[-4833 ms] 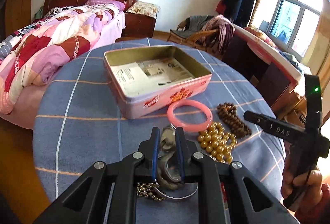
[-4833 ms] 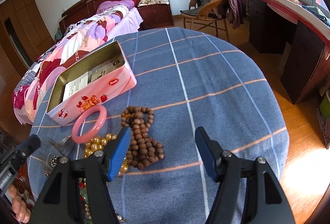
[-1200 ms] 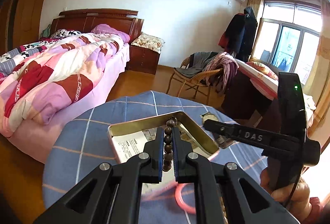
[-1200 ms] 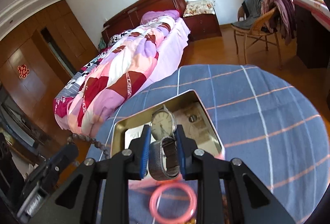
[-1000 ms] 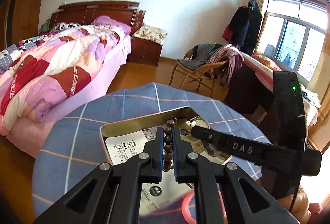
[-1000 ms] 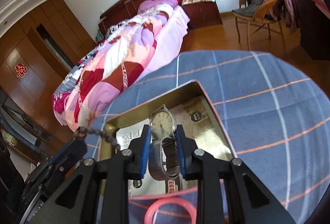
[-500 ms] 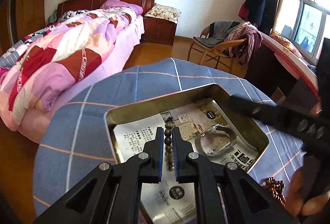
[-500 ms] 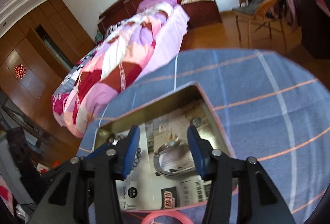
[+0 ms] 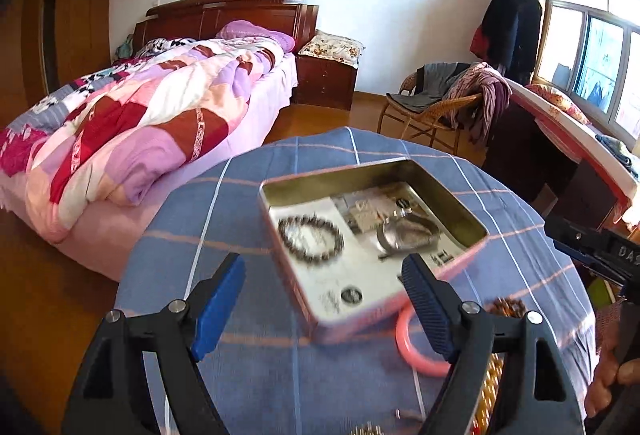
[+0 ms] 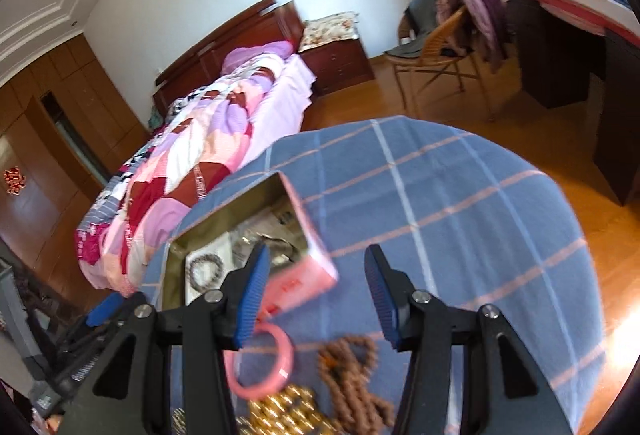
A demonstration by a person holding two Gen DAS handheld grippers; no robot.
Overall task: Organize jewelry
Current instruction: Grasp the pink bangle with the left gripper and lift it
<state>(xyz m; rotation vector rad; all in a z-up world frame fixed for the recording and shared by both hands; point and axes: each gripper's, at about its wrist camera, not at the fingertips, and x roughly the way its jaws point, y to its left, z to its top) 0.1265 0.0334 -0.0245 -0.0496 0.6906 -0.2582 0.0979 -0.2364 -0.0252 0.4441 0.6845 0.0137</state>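
Observation:
A pink tin [image 9: 362,321] stands open on the blue checked table [image 9: 256,379]. Inside it lie a dark bead bracelet [image 9: 311,239] and a silver watch [image 9: 406,235]. My left gripper [image 9: 320,275] hovers at the tin's near side, its jaws opening wide with nothing held between them. The right gripper [image 10: 316,267] is open and empty, drawn back over the tin's near corner [image 10: 298,285]. Below it lie a pink bangle [image 10: 260,369], brown beads [image 10: 352,375] and gold beads [image 10: 288,415]. The bracelet [image 10: 204,269] shows in that view too.
The pink bangle [image 9: 418,349] rests against the tin's near right side, with brown beads [image 9: 506,305] beyond it. A bed [image 9: 140,127] is at the left past the table. A wicker chair [image 9: 436,111] and a dark desk [image 9: 560,171] are behind on the right.
My left gripper let go of the dark bead bracelet, which now lies in the tin. The right gripper released the watch into the tin. Both grippers pulled back toward the table's near side.

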